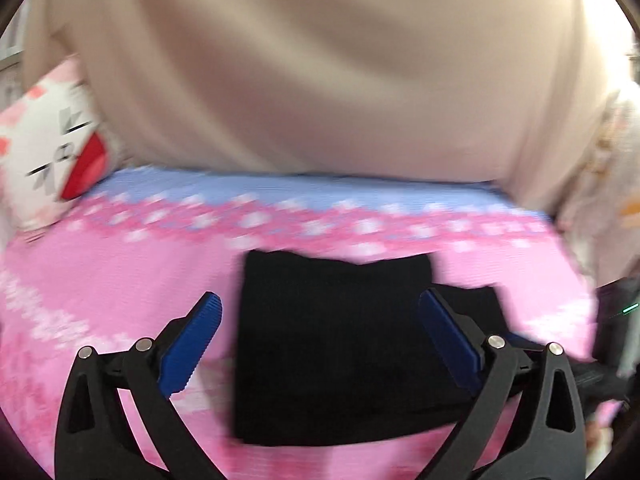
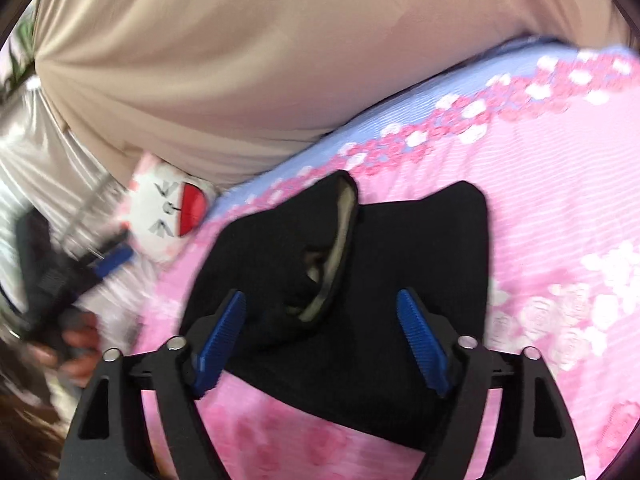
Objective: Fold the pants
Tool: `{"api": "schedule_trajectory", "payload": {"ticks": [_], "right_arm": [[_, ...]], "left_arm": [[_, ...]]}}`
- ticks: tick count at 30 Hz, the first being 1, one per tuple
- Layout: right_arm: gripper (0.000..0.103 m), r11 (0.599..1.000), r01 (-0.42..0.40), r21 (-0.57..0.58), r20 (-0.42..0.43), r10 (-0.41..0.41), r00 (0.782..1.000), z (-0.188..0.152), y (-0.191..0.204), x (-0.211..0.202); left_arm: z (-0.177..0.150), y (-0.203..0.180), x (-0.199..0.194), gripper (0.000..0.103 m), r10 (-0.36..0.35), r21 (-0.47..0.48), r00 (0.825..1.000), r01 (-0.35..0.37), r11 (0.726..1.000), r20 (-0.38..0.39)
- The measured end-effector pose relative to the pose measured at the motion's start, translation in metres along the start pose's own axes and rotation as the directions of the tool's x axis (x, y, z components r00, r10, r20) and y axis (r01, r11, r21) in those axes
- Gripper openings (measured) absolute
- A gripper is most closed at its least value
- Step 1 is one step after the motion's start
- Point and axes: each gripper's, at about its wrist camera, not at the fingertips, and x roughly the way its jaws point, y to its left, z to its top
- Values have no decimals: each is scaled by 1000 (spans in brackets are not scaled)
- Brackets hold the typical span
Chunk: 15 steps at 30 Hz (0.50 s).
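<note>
Black pants (image 1: pixel 340 340) lie folded into a compact rectangle on a pink floral bedspread (image 1: pixel 100 272). My left gripper (image 1: pixel 320 304) is open and empty, hovering over the near part of the pants. In the right wrist view the pants (image 2: pixel 380 272) show an open waistband with a beige lining (image 2: pixel 340 236) on top. My right gripper (image 2: pixel 322 300) is open and empty above them. The left gripper also shows in the right wrist view (image 2: pixel 108 264), at the far left, blurred.
A person in a beige top (image 1: pixel 320 72) stands at the far edge of the bed. A white cartoon pillow (image 1: pixel 52 140) with a red mouth lies at the left. The bedspread has a blue band (image 1: pixel 280 188) along its far side.
</note>
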Motion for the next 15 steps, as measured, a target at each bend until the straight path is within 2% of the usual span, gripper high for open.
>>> {"api": "schedule_trajectory", "payload": {"ticks": [1, 3, 6, 8, 9, 10, 11, 13, 15], "right_arm": [[78, 998, -51, 38, -26, 52, 998, 6, -3, 8], [78, 992, -84, 94, -49, 89, 995, 11, -4, 18], [79, 991, -62, 118, -105, 75, 992, 13, 2, 46], [78, 994, -7, 105, -108, 18, 994, 11, 10, 60], [73, 997, 5, 73, -105, 2, 994, 12, 17, 63], [54, 999, -1, 54, -100, 7, 995, 11, 23, 69], [46, 999, -2, 43, -110, 6, 994, 12, 30, 73], [46, 1000, 6, 24, -134, -2, 991, 13, 40, 87], [35, 999, 20, 32, -140, -15, 990, 14, 44, 98]], "left_arm": [[-5, 10, 8, 97, 45, -14, 999, -45, 999, -23], [-13, 24, 19, 97, 101, -27, 993, -102, 994, -53], [-27, 41, 31, 97, 142, -44, 985, -147, 988, -101], [-35, 48, 39, 97, 136, -61, 982, -145, 988, -131], [-37, 51, 42, 97, 136, -67, 980, -147, 987, -142], [-40, 56, 45, 97, 136, -74, 979, -148, 986, -151], [-41, 59, 46, 97, 137, -78, 978, -150, 986, -157], [-43, 66, 49, 97, 124, -89, 978, -140, 986, -166], [-43, 71, 50, 97, 118, -96, 979, -135, 986, -165]]}}
